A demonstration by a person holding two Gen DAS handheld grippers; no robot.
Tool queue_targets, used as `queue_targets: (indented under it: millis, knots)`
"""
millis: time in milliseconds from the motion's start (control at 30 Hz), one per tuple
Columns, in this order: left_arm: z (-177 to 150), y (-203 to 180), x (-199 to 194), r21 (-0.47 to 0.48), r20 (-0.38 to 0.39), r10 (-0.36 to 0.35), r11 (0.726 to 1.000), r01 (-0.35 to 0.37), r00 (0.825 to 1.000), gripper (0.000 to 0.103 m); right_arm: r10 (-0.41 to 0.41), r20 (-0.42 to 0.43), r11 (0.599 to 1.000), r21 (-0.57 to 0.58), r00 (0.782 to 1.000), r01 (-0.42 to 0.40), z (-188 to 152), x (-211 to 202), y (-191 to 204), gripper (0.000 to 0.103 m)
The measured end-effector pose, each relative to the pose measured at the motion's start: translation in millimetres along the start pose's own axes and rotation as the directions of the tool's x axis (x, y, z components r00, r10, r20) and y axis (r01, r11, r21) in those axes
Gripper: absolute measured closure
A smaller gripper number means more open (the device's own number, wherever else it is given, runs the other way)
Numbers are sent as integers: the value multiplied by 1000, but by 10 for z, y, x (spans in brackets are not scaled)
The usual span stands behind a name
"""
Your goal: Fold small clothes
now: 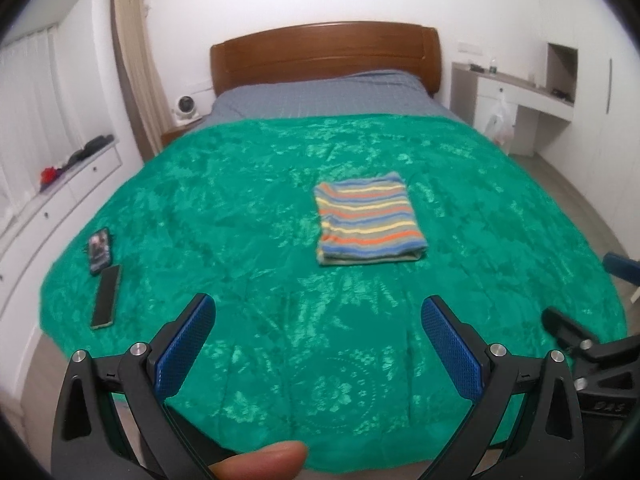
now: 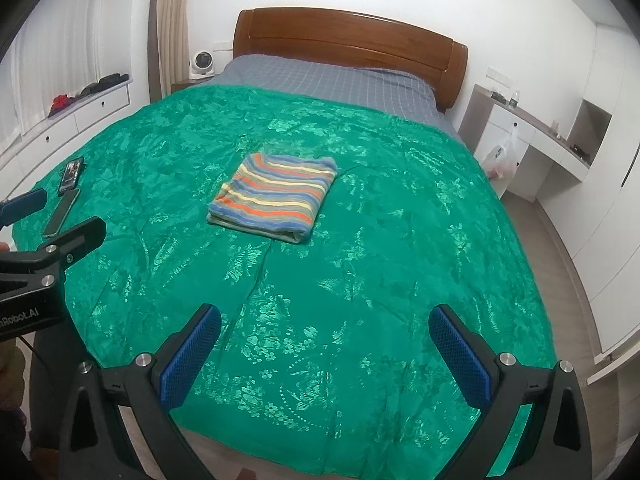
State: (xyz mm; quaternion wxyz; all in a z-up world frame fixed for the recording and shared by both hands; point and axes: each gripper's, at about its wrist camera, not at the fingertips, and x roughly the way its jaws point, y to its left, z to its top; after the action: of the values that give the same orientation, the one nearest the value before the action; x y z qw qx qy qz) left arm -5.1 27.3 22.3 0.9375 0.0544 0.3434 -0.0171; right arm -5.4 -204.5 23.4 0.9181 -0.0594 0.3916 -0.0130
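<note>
Here the left gripper (image 1: 316, 316) is held above the near edge of the bed, its two blue-padded fingers spread wide with nothing between them; a fingertip (image 1: 260, 460) of the person shows at the bottom of the left wrist view. The right gripper (image 2: 324, 328) is in the same condition: fingers wide apart, empty, raised over the near part of the bed and not touching the cover. Each gripper shows at the edge of the other's view, so the two sit side by side, near one another. Beyond them the green bedspread (image 1: 240, 200) lies fairly flat, with shallow creases. The striped garment (image 1: 366, 218) rests on it towards the middle of the bed, well apart from both grippers. It forms a compact rectangle, with stacked layers visible along its near edge and corners roughly square. Judgement: folding of this piece looks finished, and the moment falls between steps, either after release or before a fresh item is taken. No other unfolded clothing is visible on the bed. A phone (image 1: 100, 249) and a dark flat bar (image 1: 106, 296), identity unclear, lie near the left edge of the bedspread, apart from the garment. Next move would call for either sliding the folded piece aside by gripping all layers at one edge, or fetching another garment from outside the views.
</note>
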Motion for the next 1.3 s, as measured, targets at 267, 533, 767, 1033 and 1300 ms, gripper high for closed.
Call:
queue_targets:
  millis: [267, 533, 767, 1033, 1300]
  knots:
    - [-1, 91, -35, -31, -45, -13, 999, 12, 999, 0, 50, 43, 997, 57, 998, -53, 47, -168, -77, 1]
    - [-6, 118, -139, -34, -73, -8, 999, 5, 997, 0, 94, -30, 993, 81, 995, -91, 19, -50, -29, 1]
    - [-27, 145, -191, -32, -78, 6, 999, -9, 997, 0, 127, -18, 990, 67, 992, -126, 70, -175, 16, 1]
    - [-41, 120, -213, -22, -82, 18, 1000, -20, 996, 0, 146, 6, 989, 30, 989, -146, 100, -323, 76, 1]
    - [-65, 105, -136, -28, -114, 7, 1000, -10, 993, 0, 129, -21, 991, 41, 991, -128, 73, -266, 74, 1]
